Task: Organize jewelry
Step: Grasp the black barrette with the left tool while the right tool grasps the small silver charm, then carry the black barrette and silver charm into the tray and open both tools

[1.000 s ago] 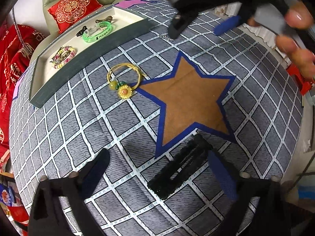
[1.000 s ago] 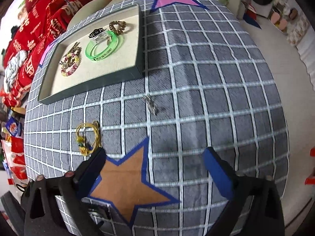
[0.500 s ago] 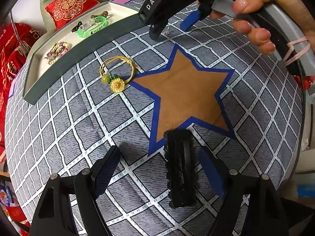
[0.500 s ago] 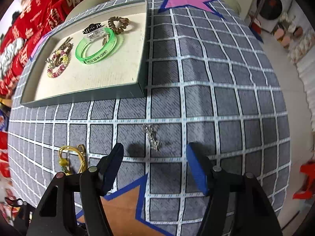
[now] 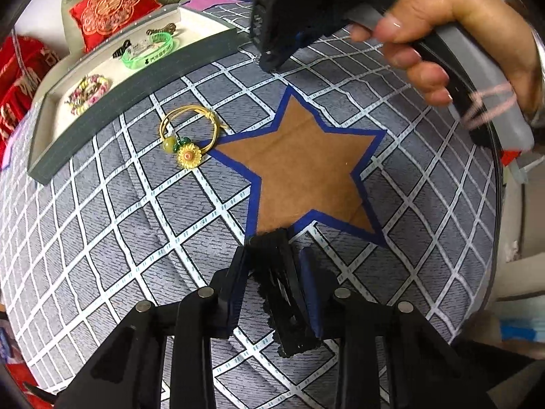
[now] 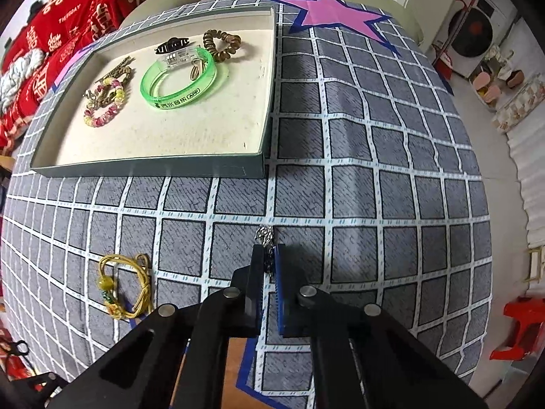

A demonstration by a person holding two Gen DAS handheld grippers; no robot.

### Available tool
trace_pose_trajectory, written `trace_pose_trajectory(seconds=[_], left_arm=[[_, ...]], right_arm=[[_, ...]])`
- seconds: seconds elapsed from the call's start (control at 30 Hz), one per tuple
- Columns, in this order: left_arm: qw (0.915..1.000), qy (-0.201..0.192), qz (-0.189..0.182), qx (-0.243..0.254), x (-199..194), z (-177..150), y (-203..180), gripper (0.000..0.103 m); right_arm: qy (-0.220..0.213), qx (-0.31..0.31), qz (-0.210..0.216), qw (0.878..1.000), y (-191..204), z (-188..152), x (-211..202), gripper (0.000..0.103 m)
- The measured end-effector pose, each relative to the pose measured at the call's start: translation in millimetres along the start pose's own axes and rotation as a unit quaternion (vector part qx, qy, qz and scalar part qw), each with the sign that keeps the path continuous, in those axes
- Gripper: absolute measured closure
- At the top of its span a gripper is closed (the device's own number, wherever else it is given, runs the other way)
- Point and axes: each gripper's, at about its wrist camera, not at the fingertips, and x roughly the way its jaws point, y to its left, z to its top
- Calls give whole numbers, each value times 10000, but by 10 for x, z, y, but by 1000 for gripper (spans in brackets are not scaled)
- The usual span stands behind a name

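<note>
My left gripper (image 5: 272, 266) has just been closing on the black hair clip (image 5: 277, 286) at the brown star's (image 5: 306, 170) tip. My right gripper (image 6: 269, 266) pinches the silver chain (image 6: 265, 235); both need lifting toward the tray (image 6: 153, 167). Only the right view shows the chain clearly.

Open grid cloth (image 6: 374, 187) right of the tray (image 6: 153, 168), tray's raised wall blocking level approach, yellow cord bracelet (image 6: 126, 286) lying below the tray, brown star (image 5: 306, 170) patch unobstructed.
</note>
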Motion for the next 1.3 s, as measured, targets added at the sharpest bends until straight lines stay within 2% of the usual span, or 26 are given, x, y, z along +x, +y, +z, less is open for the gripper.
trace_pose_trajectory(seconds=[0.1, 0.3, 0.5, 0.77, 0.97, 1.3], left_arm=[[9994, 37, -173, -304, -13, 1, 103, 64], [9945, 69, -395, -963, -106, -45, 340, 64], [9900, -76, -389, -1350, -288, -44, 558, 64], [9848, -380, -233, -1677, -567, 87, 869, 64], [9806, -679, -33, -1838, -760, 330, 1098, 64], [9706, -1225, 474, -2018, -996, 815, 1676, 64]], right_arm=[[-10, 80, 118, 9999, -180, -125, -136, 97], [-10, 233, 364, 9991, -232, -307, -313, 98], [106, 439, 646, 9969, -243, -515, -445, 98], [124, 676, 938, 9932, -314, -622, -635, 98], [-75, 649, 1065, 9922, -343, -394, -836, 98], [-480, 436, 1181, 9909, -255, 229, -979, 98]])
